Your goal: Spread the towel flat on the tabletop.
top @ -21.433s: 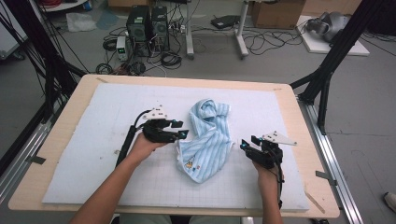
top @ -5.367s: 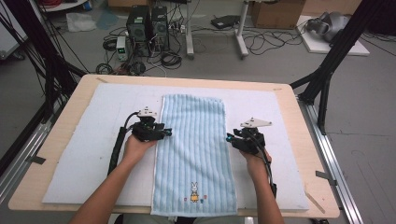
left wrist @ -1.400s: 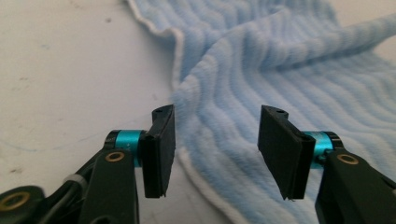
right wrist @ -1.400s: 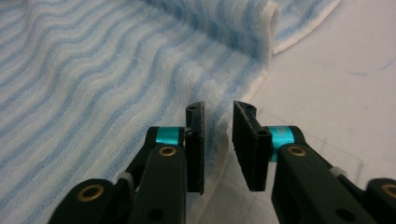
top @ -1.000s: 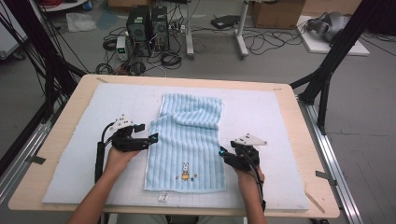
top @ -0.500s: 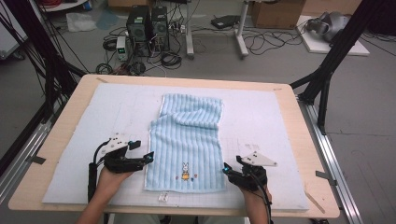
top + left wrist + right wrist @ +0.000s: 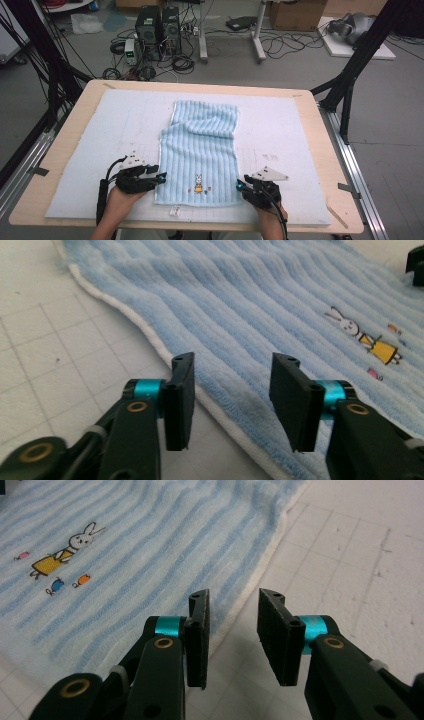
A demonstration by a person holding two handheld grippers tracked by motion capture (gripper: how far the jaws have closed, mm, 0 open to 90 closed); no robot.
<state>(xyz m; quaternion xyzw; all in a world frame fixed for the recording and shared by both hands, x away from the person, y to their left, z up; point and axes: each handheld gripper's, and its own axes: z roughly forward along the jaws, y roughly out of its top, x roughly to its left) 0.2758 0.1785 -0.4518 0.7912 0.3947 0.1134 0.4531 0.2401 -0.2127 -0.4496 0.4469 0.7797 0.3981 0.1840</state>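
both tongs, left tongs and right tongs, dropped to the towel's lower corners in the frame, jaws just narrowing but apart, straddling its edges; next fold looks close.

A light wooden surface carries a pale mat marked with a faint grid (clearer in the gripper views). On the mat lies a blue striped towel, its far end folded back; a small white tag, perhaps a label, sits just beyond its near edge.
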